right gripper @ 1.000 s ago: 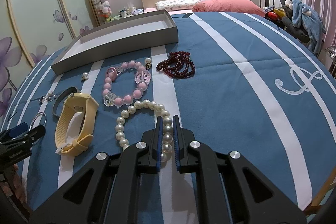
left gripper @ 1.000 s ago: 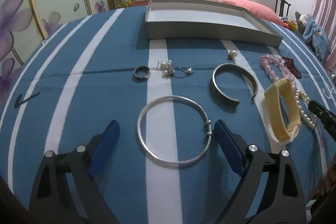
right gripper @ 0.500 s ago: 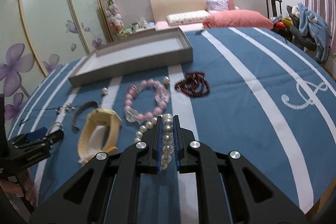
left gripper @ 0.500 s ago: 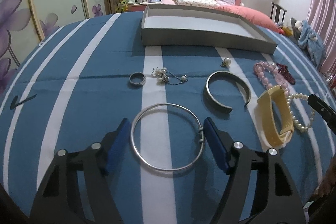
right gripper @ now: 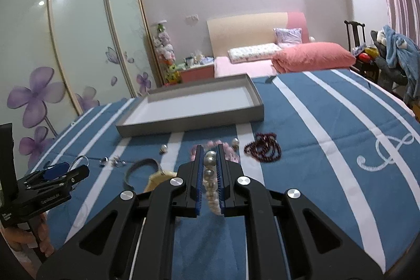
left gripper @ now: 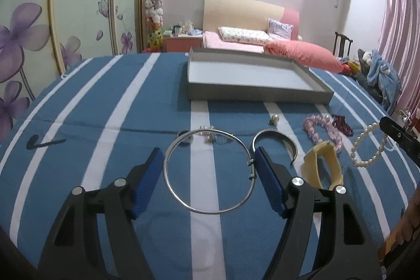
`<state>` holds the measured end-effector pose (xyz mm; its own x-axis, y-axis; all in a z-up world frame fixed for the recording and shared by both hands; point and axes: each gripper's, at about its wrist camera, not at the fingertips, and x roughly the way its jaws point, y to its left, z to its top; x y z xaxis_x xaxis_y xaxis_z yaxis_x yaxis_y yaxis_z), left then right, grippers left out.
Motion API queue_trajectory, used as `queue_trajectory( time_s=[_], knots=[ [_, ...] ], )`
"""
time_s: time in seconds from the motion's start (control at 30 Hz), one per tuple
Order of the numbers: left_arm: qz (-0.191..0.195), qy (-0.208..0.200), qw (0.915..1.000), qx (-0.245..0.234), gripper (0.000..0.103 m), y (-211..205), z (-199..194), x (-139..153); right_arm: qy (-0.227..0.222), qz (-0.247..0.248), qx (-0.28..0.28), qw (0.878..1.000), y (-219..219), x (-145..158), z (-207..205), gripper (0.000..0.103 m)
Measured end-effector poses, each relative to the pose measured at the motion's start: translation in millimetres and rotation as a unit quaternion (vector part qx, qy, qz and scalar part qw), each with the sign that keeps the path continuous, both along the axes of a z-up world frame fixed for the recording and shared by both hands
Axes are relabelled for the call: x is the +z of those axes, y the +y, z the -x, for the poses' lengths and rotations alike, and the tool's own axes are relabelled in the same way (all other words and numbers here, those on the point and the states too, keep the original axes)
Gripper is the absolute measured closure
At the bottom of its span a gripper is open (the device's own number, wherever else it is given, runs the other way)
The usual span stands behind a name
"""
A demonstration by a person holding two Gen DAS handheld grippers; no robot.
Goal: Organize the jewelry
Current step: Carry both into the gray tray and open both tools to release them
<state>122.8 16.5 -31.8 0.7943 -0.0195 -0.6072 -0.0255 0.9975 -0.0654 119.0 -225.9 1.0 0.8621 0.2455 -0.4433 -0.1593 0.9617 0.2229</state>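
Left tool: blue pads pressed on either side of silver bangle, lifted off striped surface, shadow visible beneath. Right tool: clamped on pearl strand, loop dangling in air in left view. Beyond, on surface: open silver cuff, yellow band, pink bead bracelet, dark red beads, loose pearl, small ring and earrings, possibly tangled, too blurred to resolve. Farther back: grey tray, holding nothing visible.
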Motion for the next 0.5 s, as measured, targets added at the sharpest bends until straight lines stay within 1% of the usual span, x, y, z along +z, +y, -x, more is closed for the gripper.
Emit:
queue_trajectory(
  time_s=[0.23,0.33,0.5],
  knots=[
    [-0.002,-0.033,0.9994,0.004,0.033,4,-5,23,-0.038,0.013,0.005,0.999,4,25,-5,0.093],
    [0.005,-0.049,0.9988,0.006,0.033,9,-13,36,-0.058,0.019,0.004,0.998,4,39,-14,0.093],
    [0.005,-0.074,0.9972,0.008,0.033,10,-34,59,-0.09,0.019,0.002,0.996,6,61,-35,0.093]
  ],
)
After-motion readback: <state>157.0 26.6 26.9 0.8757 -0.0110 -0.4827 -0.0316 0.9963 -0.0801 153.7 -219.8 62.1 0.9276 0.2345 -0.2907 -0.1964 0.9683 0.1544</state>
